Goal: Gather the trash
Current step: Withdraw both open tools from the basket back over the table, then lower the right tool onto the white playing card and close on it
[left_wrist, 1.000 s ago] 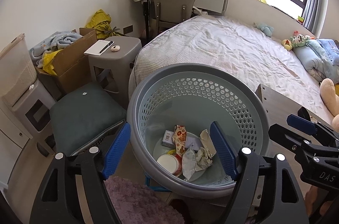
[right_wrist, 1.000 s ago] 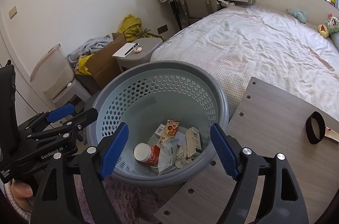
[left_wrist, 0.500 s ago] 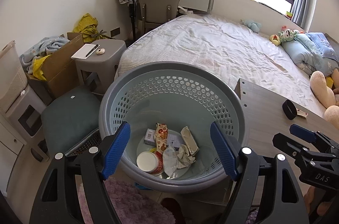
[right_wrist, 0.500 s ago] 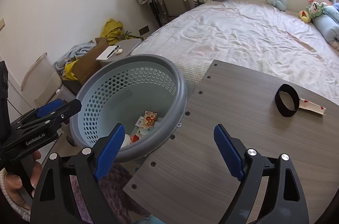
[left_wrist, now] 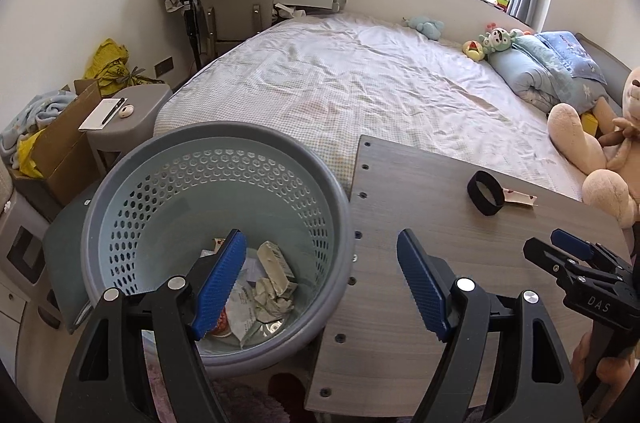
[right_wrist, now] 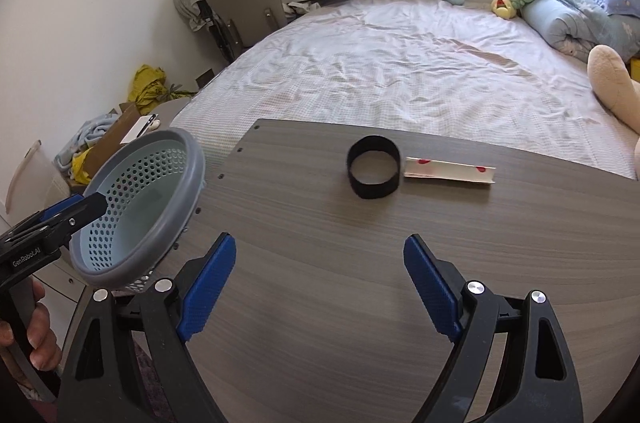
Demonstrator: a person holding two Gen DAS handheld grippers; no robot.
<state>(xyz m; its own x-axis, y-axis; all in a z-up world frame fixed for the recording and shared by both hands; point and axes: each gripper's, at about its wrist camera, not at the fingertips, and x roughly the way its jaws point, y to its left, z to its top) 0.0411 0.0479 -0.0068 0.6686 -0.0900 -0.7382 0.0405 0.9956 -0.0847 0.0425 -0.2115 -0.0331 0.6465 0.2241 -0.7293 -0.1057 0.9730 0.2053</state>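
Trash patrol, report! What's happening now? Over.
Both claws open, empty. Right claw faces wrapper beside black band. Basket holds trash. Nothing in the way.

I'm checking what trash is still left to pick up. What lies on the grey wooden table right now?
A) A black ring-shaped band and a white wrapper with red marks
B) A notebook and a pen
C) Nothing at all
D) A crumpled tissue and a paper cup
A: on the table a black band lies right beside a white wrapper; the cup and crumpled paper are already in the basket.
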